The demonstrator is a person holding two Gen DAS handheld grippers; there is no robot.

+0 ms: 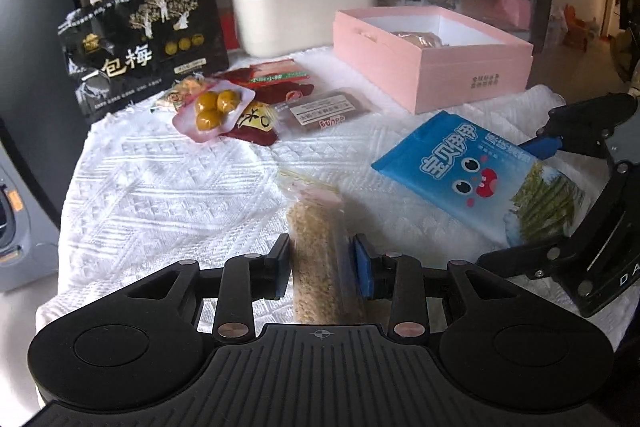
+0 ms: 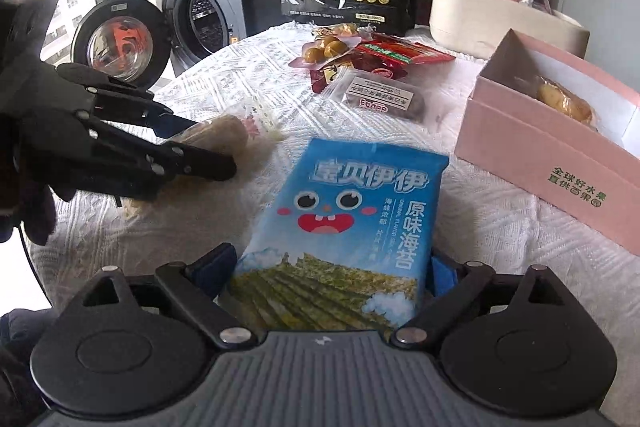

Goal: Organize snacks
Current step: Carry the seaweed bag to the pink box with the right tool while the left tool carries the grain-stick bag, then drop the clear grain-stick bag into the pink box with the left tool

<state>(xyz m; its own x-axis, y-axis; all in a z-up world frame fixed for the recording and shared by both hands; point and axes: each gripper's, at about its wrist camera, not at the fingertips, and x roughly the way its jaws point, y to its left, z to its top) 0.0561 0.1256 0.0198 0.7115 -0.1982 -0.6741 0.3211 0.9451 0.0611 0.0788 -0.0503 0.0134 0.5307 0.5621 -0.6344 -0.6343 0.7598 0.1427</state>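
Note:
My left gripper is shut on a clear-wrapped grain bar, which sticks out forward over the white cloth. The right wrist view shows the same gripper at the left, with the bar between its black fingers. A blue seaweed packet lies flat on the cloth. My right gripper stands open around the packet's near end, its blue pads just clear of both edges. An open pink box with a wrapped bun inside sits to the right of the packet.
A black plum bag stands at the back. Before it lies a pile of small snack packs, and a cream tissue box stands behind the pink box. A washing machine stands past the table's left edge.

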